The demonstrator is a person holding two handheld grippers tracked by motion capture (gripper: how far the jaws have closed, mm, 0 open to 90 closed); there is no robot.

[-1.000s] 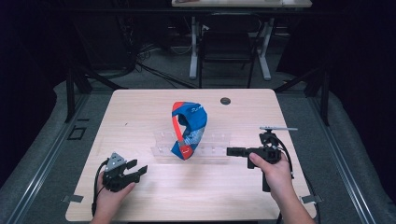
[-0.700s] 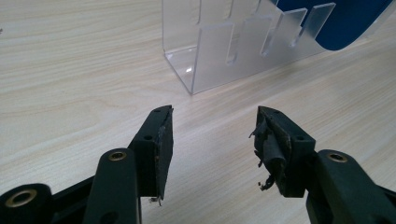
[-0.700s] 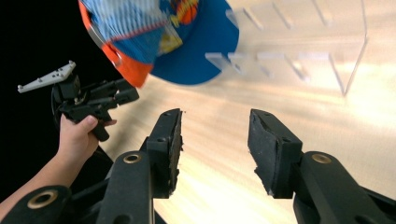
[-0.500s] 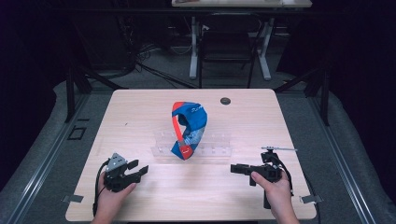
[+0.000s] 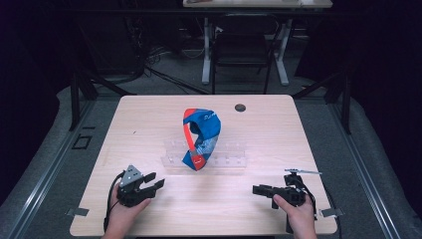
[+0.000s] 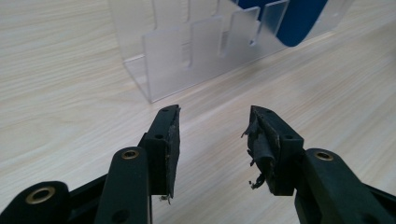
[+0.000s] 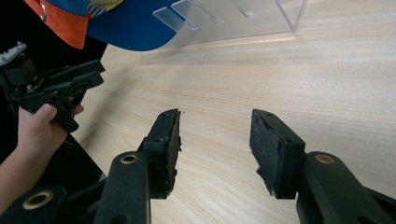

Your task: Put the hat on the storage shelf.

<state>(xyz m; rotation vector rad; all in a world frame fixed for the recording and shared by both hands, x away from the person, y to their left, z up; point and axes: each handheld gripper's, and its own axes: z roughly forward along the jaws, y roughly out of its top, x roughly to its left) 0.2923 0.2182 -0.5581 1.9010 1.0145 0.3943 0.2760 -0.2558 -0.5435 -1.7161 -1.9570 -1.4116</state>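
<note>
Cap (image 5: 201, 137) seemingly on clear rack (image 5: 229, 158)

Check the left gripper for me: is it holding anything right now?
No, the left gripper has its jaws apart with only bare table between them.

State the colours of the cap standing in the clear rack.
Mostly blue with an orange-red band and some patterned panels; the cap shows best in the high view.

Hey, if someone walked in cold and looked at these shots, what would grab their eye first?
The bright blue, red and orange cap propped upright on a clear acrylic rack at the middle of the wooden table. Next, the two black tools near the front edge: the left hand-held gripper and right hand-held gripper, both open and holding nothing.
</note>
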